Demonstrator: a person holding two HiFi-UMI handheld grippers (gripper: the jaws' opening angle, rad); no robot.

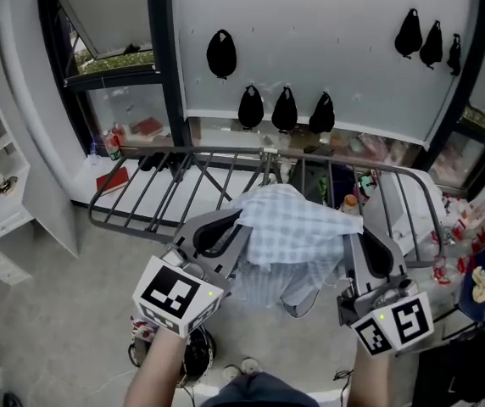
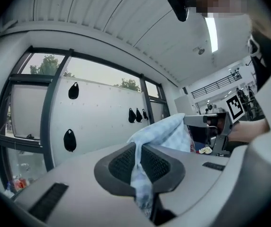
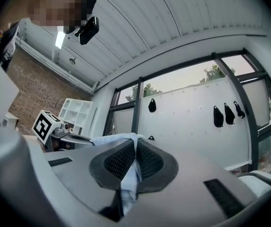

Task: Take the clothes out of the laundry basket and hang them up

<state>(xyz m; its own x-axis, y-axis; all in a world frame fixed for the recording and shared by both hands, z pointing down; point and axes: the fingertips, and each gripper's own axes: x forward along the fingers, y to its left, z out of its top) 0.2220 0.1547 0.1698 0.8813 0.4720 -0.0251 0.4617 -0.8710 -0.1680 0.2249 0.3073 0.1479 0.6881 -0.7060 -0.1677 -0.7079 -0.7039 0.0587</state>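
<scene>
Overhead, in the head view, the pale blue checked cotton garment (image 1: 298, 227) hangs spread between the left gripper (image 1: 219, 231) at its 9 o'clock and the right gripper (image 1: 368, 254) at its 4 o'clock, near the dark metal folding drying rack (image 1: 145, 195) at 12 o'clock, so I judge the carry-to-rack step is in hand. Next, the left gripper view shows its ribbed jaws pinched on a fold of the fabric, the rest billowing toward 2 o'clock. Lastly, the right gripper view shows its jaws likewise clamped on an edge trailing to 6 o'clock; the next move calls for draping the cloth evenly over a rack bar before either grip lets go.
</scene>
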